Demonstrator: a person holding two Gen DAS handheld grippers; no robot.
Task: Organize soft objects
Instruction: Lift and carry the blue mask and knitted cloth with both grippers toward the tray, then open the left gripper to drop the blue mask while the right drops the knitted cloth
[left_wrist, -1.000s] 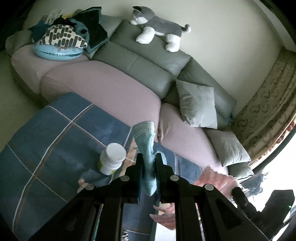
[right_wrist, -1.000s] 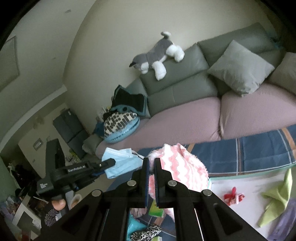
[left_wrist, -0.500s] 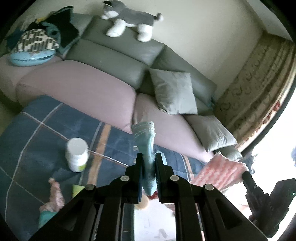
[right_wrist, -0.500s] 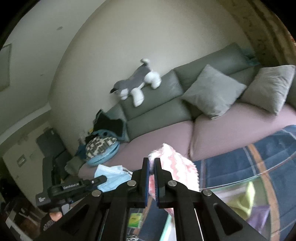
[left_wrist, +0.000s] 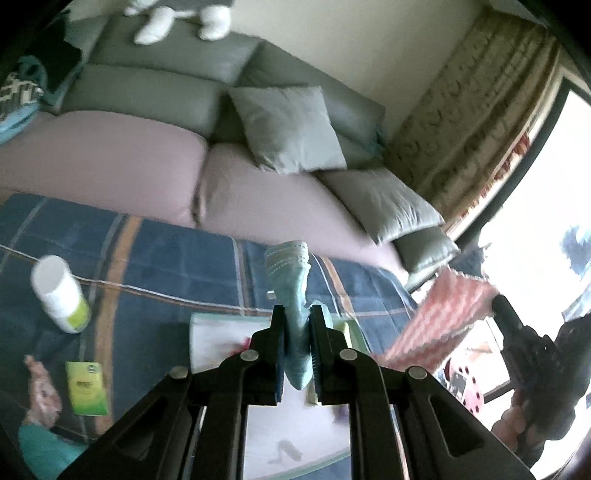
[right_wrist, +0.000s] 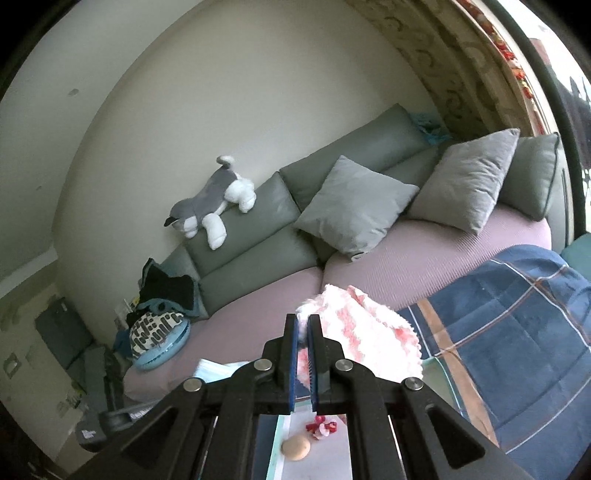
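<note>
My left gripper (left_wrist: 297, 317) is shut on a light blue face mask (left_wrist: 290, 273), which stands up folded between its fingers. To its right a fluffy pink-and-white cloth (left_wrist: 441, 319) hangs from my right gripper (left_wrist: 498, 302), with a hand under it. In the right wrist view my right gripper (right_wrist: 303, 326) is shut on that pink-and-white cloth (right_wrist: 365, 332), which bulges out to the right of the jaws. A corner of the blue mask (right_wrist: 214, 369) shows at lower left. Both grippers are above a glass table (right_wrist: 284, 421).
A sofa (right_wrist: 258, 295) with grey cushions (right_wrist: 354, 206) and a plush dog (right_wrist: 210, 203) stands behind. A blue plaid blanket (left_wrist: 166, 266) lies in front of it. A white bottle (left_wrist: 61, 295), a green packet (left_wrist: 86, 387), a red-and-white scrap (right_wrist: 321, 430) and a beige ball (right_wrist: 295, 446) lie below.
Both views have swung toward the sofa's right end, and the bottle has slid to the left of the left wrist view. Each gripper has kept its grip on its item.
</note>
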